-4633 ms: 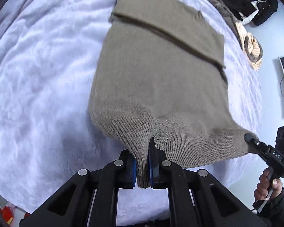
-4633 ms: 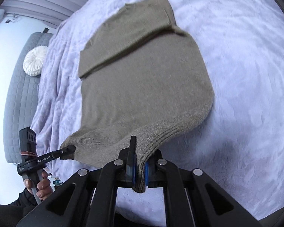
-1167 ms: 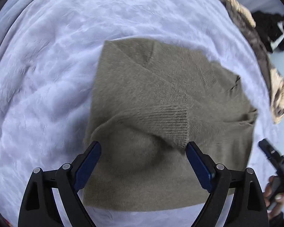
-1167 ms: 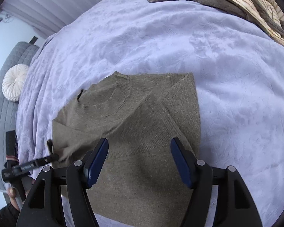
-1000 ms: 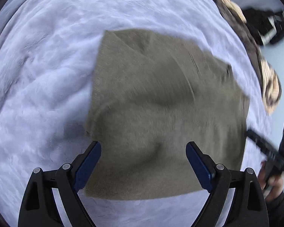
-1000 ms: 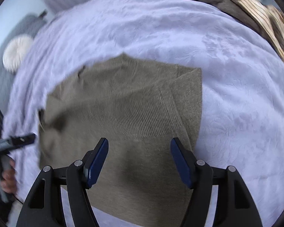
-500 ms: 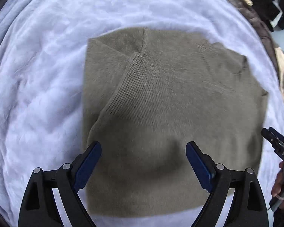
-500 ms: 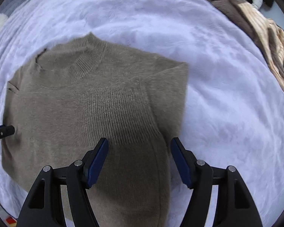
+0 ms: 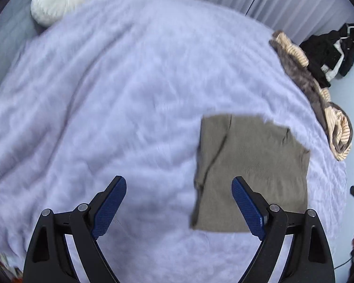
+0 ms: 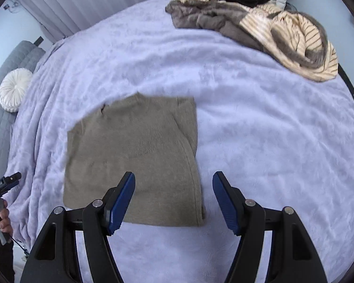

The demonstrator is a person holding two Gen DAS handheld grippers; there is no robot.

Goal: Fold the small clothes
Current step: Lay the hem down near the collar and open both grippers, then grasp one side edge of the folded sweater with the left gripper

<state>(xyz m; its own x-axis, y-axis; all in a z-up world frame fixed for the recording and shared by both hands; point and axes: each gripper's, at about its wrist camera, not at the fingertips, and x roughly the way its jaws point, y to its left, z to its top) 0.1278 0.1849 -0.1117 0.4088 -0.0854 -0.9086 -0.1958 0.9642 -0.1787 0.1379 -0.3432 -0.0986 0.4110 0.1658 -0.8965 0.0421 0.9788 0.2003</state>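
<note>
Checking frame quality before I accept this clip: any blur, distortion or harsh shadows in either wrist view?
Left wrist view: motion blur softens the blanket and olive sweater; strong fisheye curving. Right wrist view: sharper, knit ribs on the sweater readable, same curving; soft even light, no glare.

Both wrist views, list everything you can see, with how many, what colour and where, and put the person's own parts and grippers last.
sweater: one, olive, folded flat on the blanket, near the front edge.
blanket: one, pale lilac, covering the bed.
clothes pile: one heap, brown and cream-striped, at the blanket's far edge.
dark clothes: one heap, black with some white, beyond the pile.
cushion: one, white, round, by the grey headboard.
curtains: grey, behind the bed.
hand: one, holding the left gripper's handle, at the left edge of the right wrist view.
left gripper: black with blue pads, open, empty, above the blanket.
right gripper: same colours, open, empty, above the sweater's edge.
</note>
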